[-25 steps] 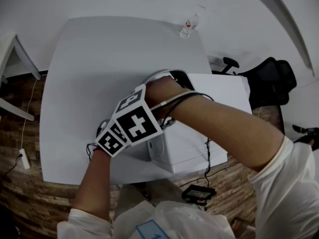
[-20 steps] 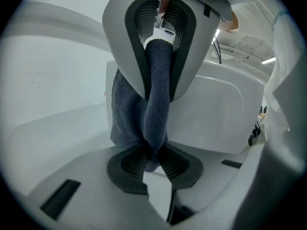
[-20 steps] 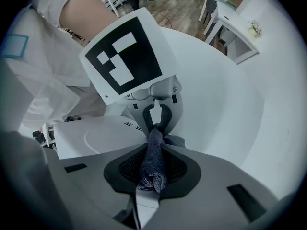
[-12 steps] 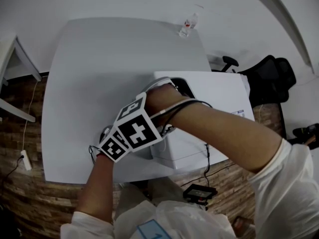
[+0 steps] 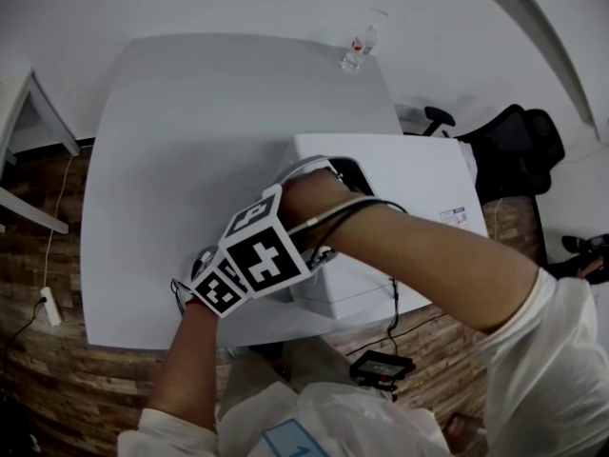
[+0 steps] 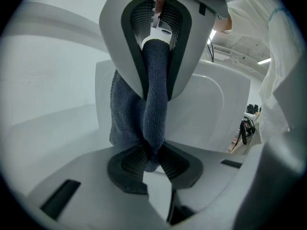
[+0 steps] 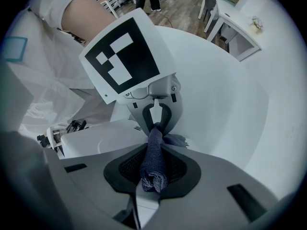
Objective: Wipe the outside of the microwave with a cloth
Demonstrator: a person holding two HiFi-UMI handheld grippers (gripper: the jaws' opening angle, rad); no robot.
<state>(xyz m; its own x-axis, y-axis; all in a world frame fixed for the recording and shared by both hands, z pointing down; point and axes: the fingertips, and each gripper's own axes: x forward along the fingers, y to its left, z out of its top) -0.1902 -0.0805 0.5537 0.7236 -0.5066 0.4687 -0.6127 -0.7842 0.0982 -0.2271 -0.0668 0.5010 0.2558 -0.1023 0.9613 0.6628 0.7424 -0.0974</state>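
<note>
A white microwave (image 5: 409, 174) stands on the right part of a white table (image 5: 209, 112). Both grippers sit close together at its left side, their marker cubes (image 5: 271, 250) overlapping in the head view. A dark blue cloth (image 6: 156, 99) is stretched between them against the microwave's wall (image 6: 216, 104). My left gripper (image 6: 152, 159) is shut on one end of the cloth. My right gripper (image 7: 154, 169) is shut on the other bunched end (image 7: 154, 152), facing the left gripper's jaws and its cube (image 7: 124, 56). In the head view the fingertips are hidden under the cubes and my right hand.
A small bottle (image 5: 360, 46) stands at the table's far edge. A black office chair (image 5: 519, 155) is to the right of the microwave. A black device (image 5: 381, 369) and a power strip (image 5: 46, 303) lie on the wooden floor. Another white table (image 5: 29, 112) is at the left.
Both grippers, still joined by the cloth, have slid a short way along the microwave's side toward me. Their grip is unchanged.
</note>
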